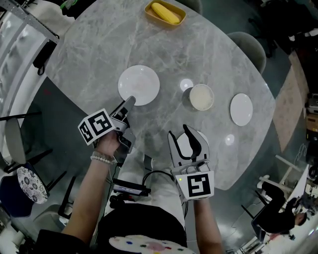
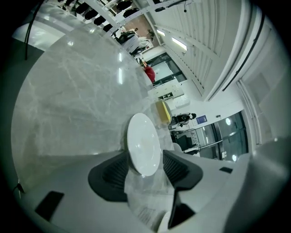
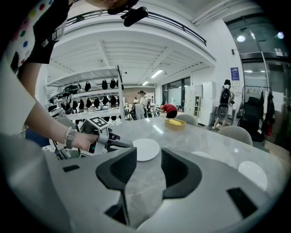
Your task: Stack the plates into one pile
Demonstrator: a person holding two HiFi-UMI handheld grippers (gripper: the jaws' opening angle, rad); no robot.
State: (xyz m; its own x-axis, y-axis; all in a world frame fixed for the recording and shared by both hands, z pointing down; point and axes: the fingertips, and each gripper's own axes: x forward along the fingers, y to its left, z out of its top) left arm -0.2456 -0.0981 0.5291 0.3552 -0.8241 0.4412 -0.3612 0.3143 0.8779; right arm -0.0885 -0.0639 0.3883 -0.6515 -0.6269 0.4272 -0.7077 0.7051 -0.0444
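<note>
A white plate [image 1: 138, 85] lies flat on the marble table [image 1: 99, 44], left of middle. My left gripper [image 1: 128, 102] is at its near rim. In the left gripper view the plate [image 2: 143, 141] stands between the spread fingers and the gripper [image 2: 145, 157] is open. A small deep plate [image 1: 201, 96] sits in the middle and a third white plate [image 1: 241, 109] lies near the right edge. My right gripper [image 1: 185, 140] hovers open over bare table near the front edge, with nothing between its fingers [image 3: 127, 166].
A yellow dish [image 1: 165, 13] with a banana sits at the table's far edge. Grey chairs [image 1: 248, 47] stand around the far right side. The table's front edge runs just behind both grippers.
</note>
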